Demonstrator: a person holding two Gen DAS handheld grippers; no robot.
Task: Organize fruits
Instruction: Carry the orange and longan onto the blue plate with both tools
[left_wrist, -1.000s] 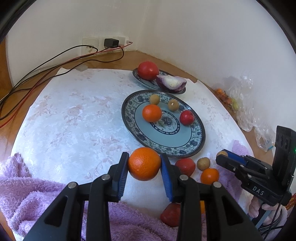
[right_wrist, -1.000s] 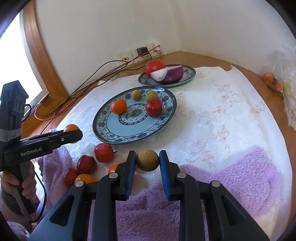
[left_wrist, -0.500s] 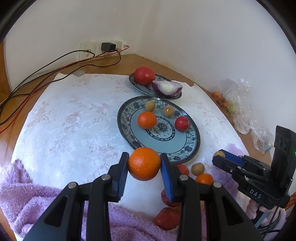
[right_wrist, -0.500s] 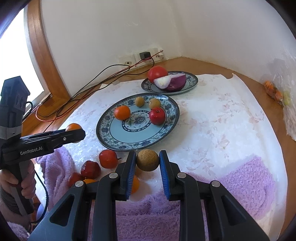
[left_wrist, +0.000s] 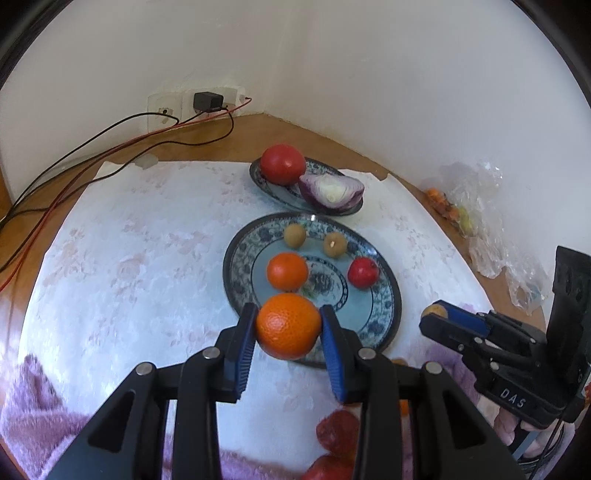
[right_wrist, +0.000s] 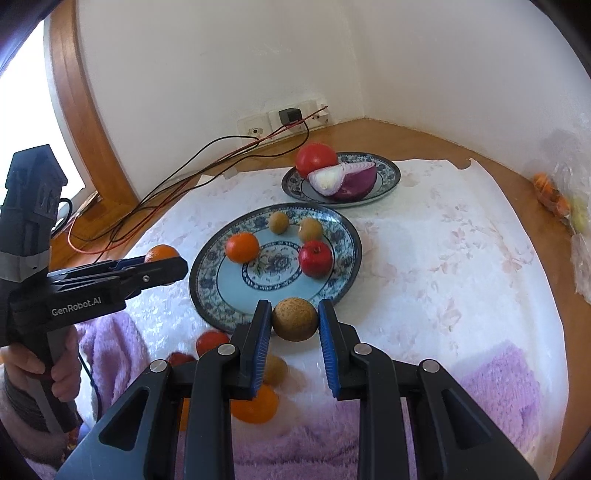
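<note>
Two hand-held grippers hang above a wooden worktop spread with a white floral cloth (left_wrist: 122, 266). The left gripper (left_wrist: 289, 326) has its jaws clamped on an orange (left_wrist: 289, 325), held in the air over the near rim of a blue-patterned plate (left_wrist: 384, 314) at the middle of the cloth. The right gripper (right_wrist: 294, 320) has its jaws clamped on a small brown fruit (right_wrist: 294, 319), also lifted, just short of the same plate's near rim. On the plate lie a tangerine (right_wrist: 242, 247), a small red apple (right_wrist: 315, 258) and two small brown fruits (right_wrist: 278, 222). Toward the worktop's far edge, a smaller plate (right_wrist: 388, 173) carries a tomato (right_wrist: 316, 158) and a cut red onion (right_wrist: 343, 177). More fruit lies loose by a purple towel (right_wrist: 506, 380) at the near edge. Cables (left_wrist: 74, 155) trail to a wall socket at the far left corner
</note>
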